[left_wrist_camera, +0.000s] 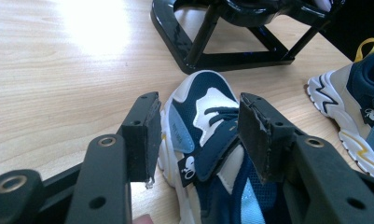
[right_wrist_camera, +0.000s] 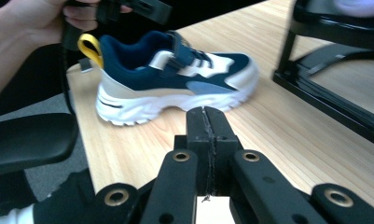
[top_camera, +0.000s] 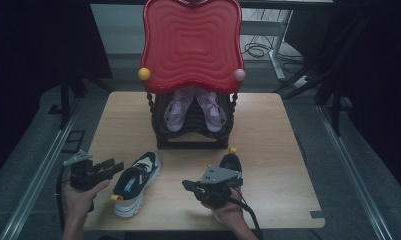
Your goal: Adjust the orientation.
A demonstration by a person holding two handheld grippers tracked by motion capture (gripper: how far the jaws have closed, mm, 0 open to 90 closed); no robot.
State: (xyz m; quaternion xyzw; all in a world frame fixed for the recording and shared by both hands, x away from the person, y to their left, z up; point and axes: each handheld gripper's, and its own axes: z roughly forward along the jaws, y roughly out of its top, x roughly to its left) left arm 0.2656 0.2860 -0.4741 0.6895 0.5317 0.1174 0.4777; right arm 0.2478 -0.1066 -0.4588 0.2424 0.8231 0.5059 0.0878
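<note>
From the high view we see our left gripper (top_camera: 119, 165) just beside the heel of the left shoe (top_camera: 137, 183) near the surface's (top_camera: 268, 130) front edge. Its own view shows its jaws spread around that shoe (left_wrist_camera: 208, 140), not pressing. Our right gripper's (right_wrist_camera: 206, 122) jaws are pressed together, empty.

The high view is dim, with black surroundings. In the left gripper view, overhead light leaves a white glare patch on the table (left_wrist_camera: 96, 28). Both gripper views blur slightly at their near edges.
</note>
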